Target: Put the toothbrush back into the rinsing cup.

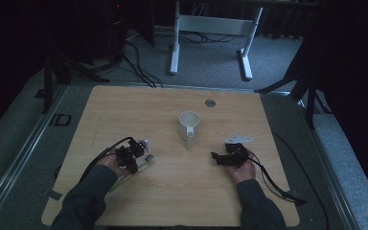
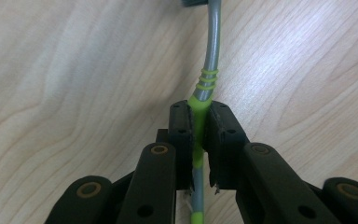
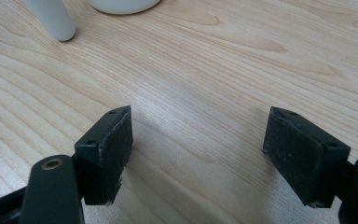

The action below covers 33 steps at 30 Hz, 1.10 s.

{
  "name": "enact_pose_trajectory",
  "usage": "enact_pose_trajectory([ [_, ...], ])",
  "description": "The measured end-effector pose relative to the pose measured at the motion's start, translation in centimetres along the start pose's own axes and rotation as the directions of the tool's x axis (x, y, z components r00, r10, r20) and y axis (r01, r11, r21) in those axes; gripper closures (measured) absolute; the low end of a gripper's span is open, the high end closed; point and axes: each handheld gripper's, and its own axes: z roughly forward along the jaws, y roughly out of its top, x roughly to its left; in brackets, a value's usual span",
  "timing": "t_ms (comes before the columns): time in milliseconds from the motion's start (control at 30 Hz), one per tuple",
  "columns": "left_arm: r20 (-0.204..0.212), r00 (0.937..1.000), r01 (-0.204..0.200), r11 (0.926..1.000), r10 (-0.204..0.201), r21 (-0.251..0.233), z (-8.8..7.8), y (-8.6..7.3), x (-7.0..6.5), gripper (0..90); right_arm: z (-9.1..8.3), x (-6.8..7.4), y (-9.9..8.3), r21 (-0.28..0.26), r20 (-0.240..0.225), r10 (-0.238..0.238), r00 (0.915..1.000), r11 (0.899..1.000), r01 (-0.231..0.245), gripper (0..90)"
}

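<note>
My left gripper (image 2: pixel 199 119) is shut on a slim tool with a grey and lime-green handle (image 2: pixel 209 70), which lies flat on the wooden table (image 1: pixel 172 191). The handle runs out past the jaws, and its far end is cut off at the top of the left gripper view. From above, that gripper (image 1: pixel 139 151) sits at the table's left front with the green handle end (image 1: pixel 120 182) trailing behind it. A white cup (image 1: pixel 189 124) with its handle toward me stands mid-table. My right gripper (image 3: pixel 198 149) rests open on the wood, near the cup's base (image 3: pixel 121 4), with nothing between its pads.
A small grey round disc (image 1: pixel 210 102) is set into the table behind the cup. Beyond the far edge stand white desk legs (image 1: pixel 174 43) and dark cables on the carpet. Black cables trail from both grippers toward the front edge.
</note>
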Motion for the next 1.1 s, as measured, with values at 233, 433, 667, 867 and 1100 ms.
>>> enact_pose_trajectory([
  [233, 0.007, 0.9997, 0.024, 0.9973, -0.024, -0.069, -1.1, -0.4, 0.4, 81.0, 0.0, 0.0, 0.0, 0.0, 0.0, 0.0, 1.0, 1.0, 0.0, 23.6],
  [433, 0.02, 0.9982, 0.059, 0.99, -0.057, -0.128, -2.0, -0.6, 0.9, 81.0, 0.0, 0.0, 0.0, 0.0, 0.0, 0.0, 1.0, 1.0, 0.0, 23.6],
  [667, 0.022, 0.996, 0.089, 0.9775, -0.087, -0.191, -3.1, -0.9, 1.2, 81.1, 0.0, 0.0, 0.0, 0.0, 0.0, 0.0, 1.0, 1.0, 0.0, 23.5],
  [867, 0.019, 0.9936, 0.112, 0.9634, -0.111, -0.243, -3.7, -1.0, 1.2, 81.1, 0.0, 0.0, 0.0, 0.0, 0.0, 0.0, 1.0, 1.0, 0.0, 23.5],
  [1100, 0.017, 0.9928, 0.118, 0.951, -0.118, -0.286, -4.8, -1.2, 1.3, 81.2, 0.0, 0.0, 0.0, 0.0, 0.0, 0.0, 1.0, 1.0, 0.0, 23.5],
])
